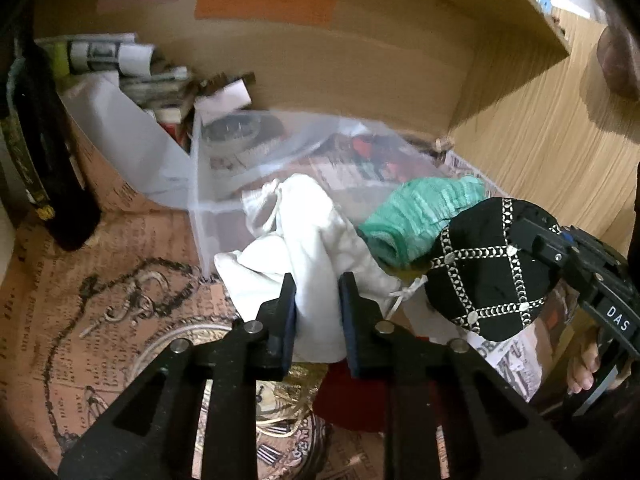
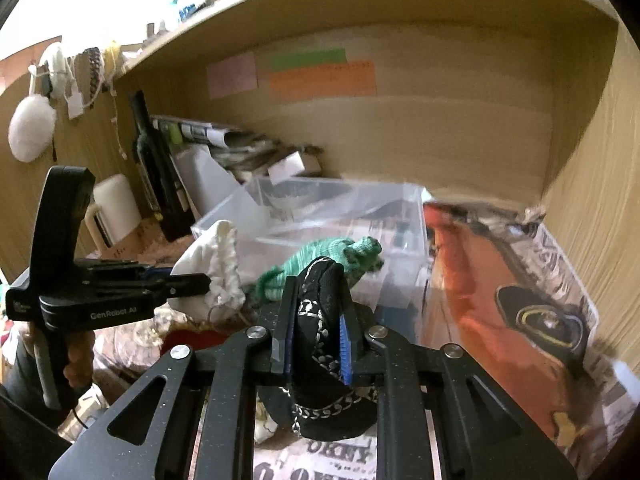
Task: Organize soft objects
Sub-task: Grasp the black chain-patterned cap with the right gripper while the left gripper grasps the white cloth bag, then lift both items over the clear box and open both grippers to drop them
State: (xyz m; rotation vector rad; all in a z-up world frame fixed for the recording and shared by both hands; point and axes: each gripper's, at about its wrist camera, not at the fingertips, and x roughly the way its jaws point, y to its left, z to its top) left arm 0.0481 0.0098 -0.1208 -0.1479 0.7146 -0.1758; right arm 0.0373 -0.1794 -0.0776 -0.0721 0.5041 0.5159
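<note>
My left gripper (image 1: 317,288) is shut on a white cloth drawstring bag (image 1: 304,236), which also shows in the right wrist view (image 2: 216,264). My right gripper (image 2: 318,312) is shut on a black cap with silver chain trim (image 2: 320,340); in the left wrist view the cap (image 1: 484,268) hangs at the right. A green knitted item (image 1: 420,212) lies just behind both, by the front of a clear plastic bin (image 1: 224,184). It shows in the right wrist view too (image 2: 320,260), before the bin (image 2: 320,216).
The wooden shelf cubby has a back wall with coloured sticky notes (image 2: 320,76). A dark bottle (image 1: 44,152), a cardboard box (image 1: 108,176) and stacked papers (image 1: 160,84) stand at the left. Printed paper lines the shelf floor (image 1: 80,320). A dark red cloth (image 1: 352,400) lies under my left gripper.
</note>
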